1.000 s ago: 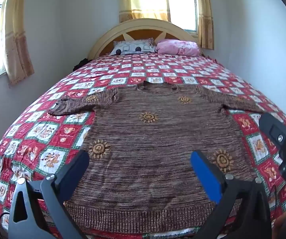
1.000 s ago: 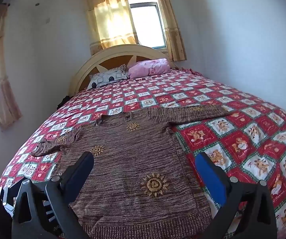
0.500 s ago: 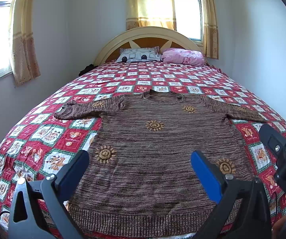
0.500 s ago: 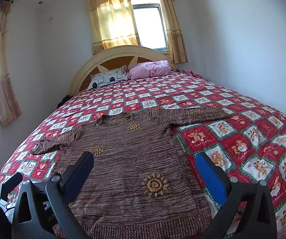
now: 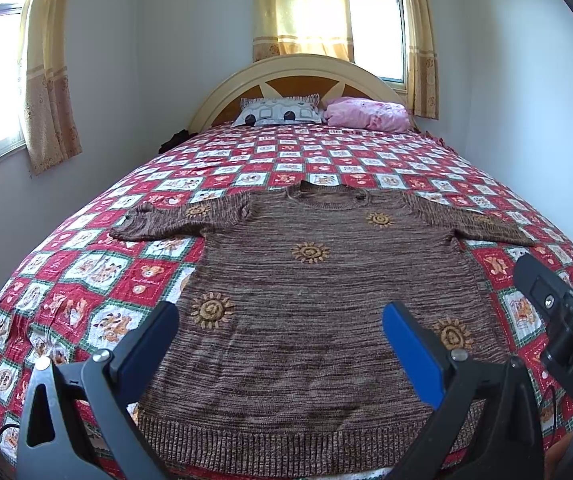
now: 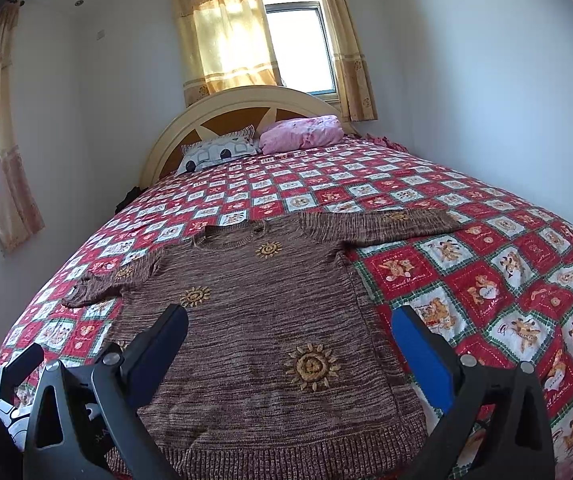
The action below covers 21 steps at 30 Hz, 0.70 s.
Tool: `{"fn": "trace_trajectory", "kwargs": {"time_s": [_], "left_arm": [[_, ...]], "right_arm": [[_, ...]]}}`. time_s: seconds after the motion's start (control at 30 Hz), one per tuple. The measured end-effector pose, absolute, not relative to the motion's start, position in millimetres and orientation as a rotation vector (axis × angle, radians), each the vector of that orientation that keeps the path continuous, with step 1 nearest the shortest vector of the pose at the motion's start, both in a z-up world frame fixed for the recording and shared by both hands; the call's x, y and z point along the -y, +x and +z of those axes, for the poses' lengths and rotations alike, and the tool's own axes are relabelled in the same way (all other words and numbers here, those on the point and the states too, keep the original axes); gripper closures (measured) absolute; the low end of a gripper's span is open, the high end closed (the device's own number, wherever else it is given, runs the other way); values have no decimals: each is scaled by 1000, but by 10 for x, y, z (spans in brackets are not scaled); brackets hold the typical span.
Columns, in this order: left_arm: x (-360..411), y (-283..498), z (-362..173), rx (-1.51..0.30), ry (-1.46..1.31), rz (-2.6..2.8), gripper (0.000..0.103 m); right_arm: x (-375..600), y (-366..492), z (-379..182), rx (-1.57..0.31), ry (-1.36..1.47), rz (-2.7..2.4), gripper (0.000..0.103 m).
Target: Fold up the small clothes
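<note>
A brown knitted sweater (image 5: 318,288) with orange sun motifs lies flat and face up on the bed, sleeves spread out to both sides and its ribbed hem at the near edge. My left gripper (image 5: 280,328) hovers open above the lower part of the sweater, holding nothing. In the right wrist view the same sweater (image 6: 254,320) fills the near left, and my right gripper (image 6: 290,332) is open above its lower right part, empty. The right gripper's body (image 5: 562,320) shows at the right edge of the left wrist view.
The bed carries a red, white and green patchwork quilt (image 5: 98,276) (image 6: 486,280). A patterned pillow (image 5: 278,110) and a pink pillow (image 5: 366,114) lie by the arched headboard (image 5: 298,68). Walls stand close on both sides, with curtained windows.
Both grippers have risen and tilted up, so the sweater sits lower and smaller in view and more of the walls and windows shows. The sweater has not moved.
</note>
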<state>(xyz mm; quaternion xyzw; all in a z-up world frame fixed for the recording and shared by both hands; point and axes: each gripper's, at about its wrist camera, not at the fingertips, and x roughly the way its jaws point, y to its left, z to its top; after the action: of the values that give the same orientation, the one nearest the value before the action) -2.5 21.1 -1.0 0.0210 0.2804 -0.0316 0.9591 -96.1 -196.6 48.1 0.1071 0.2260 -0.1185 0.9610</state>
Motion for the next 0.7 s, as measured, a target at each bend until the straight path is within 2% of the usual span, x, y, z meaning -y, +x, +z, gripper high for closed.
{"fn": "trace_trajectory", "kwargs": {"time_s": [0.7], "left_arm": [[-191,-39,-27,-567,46,-62,0]], "right_arm": [[1952,-945,464,-469,214,-236,1]]}}
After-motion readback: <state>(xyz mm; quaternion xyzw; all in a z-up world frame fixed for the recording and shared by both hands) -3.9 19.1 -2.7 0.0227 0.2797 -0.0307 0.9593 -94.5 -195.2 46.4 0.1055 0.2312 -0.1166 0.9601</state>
